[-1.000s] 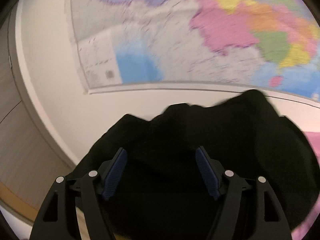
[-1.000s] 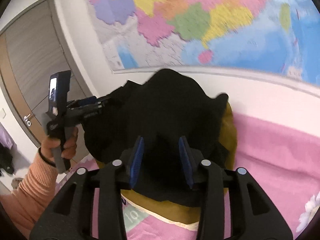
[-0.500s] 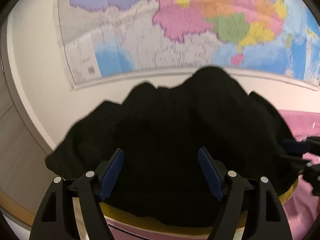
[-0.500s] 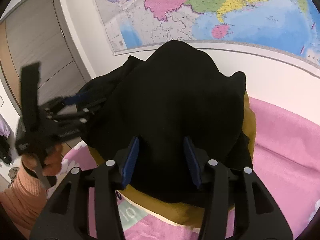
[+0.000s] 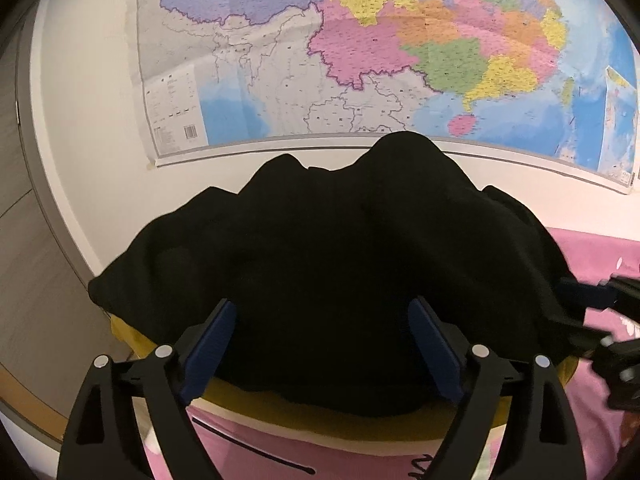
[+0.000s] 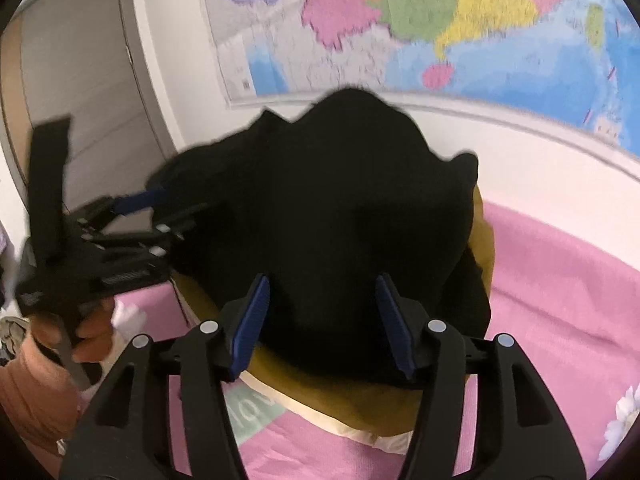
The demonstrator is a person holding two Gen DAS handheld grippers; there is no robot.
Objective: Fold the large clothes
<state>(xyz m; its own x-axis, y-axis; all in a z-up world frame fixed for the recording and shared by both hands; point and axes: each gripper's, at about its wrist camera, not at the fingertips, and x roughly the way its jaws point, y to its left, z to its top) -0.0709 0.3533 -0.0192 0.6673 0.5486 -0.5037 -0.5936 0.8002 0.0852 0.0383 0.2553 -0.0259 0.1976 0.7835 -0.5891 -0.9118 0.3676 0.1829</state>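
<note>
A large black garment (image 5: 340,248) lies bunched in a heap on a mustard-yellow cushion (image 5: 360,424) on the pink bed. My left gripper (image 5: 324,344) is open, its blue pads just in front of the heap's near edge, holding nothing. My right gripper (image 6: 324,320) is open too, at the near edge of the same garment (image 6: 328,208). The left gripper shows at the left of the right wrist view (image 6: 136,204), against the heap's left side. The right gripper shows blurred at the right edge of the left wrist view (image 5: 600,312).
A pink floral bedspread (image 6: 560,288) covers the bed. A coloured wall map (image 5: 360,52) hangs on the white wall behind. A grey door (image 6: 80,92) stands at the left. The person's hand in an orange sleeve (image 6: 36,380) holds the left gripper.
The right gripper's jaws have opened wider. Both grippers have backed off a little, and the black garment has settled lower on the cushion.
</note>
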